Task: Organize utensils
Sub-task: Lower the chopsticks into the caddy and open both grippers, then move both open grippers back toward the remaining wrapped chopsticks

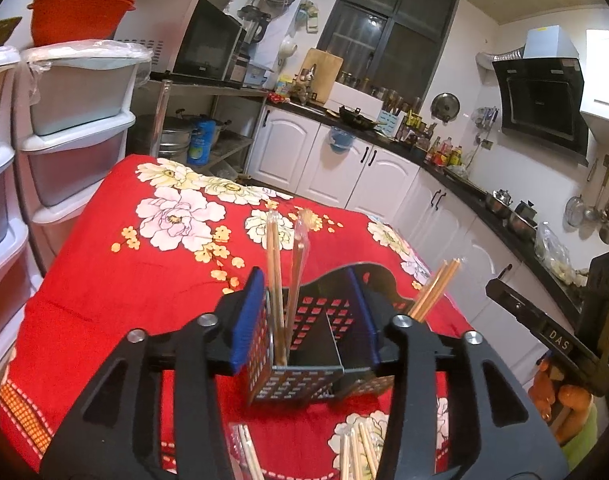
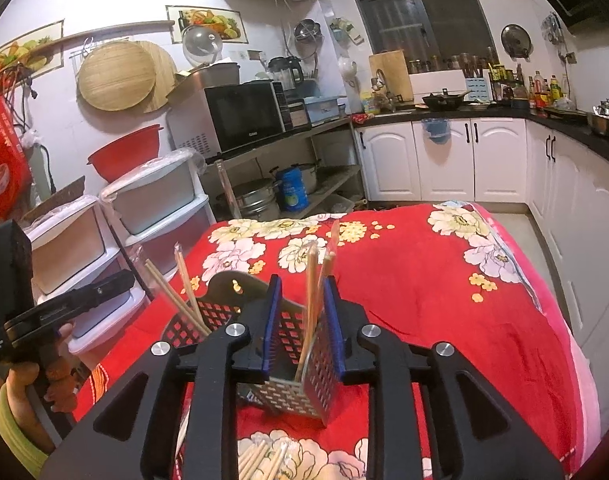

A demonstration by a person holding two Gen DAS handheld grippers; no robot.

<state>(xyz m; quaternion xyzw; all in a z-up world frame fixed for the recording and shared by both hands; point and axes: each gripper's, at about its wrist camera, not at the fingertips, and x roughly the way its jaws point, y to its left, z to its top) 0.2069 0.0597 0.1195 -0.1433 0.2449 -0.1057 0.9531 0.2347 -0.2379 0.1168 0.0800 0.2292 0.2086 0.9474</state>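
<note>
Left wrist view, from left to right: my left gripper (image 1: 304,316) stands apart, its blue pads either side of the perforated utensil holder (image 1: 300,384) on the red flowered cloth (image 1: 116,280), with no pad clearly pressing. Wrapped chopsticks (image 1: 278,280) stand upright in its left compartment; another pair (image 1: 436,288) leans at its right. Loose chopsticks (image 1: 360,452) lie on the cloth nearest the camera. In the right wrist view, a hand (image 2: 20,376) carries the other tool at left; my right gripper (image 2: 300,328), partly parted, straddles one end of the holder, with chopsticks rising between its pads.
</note>
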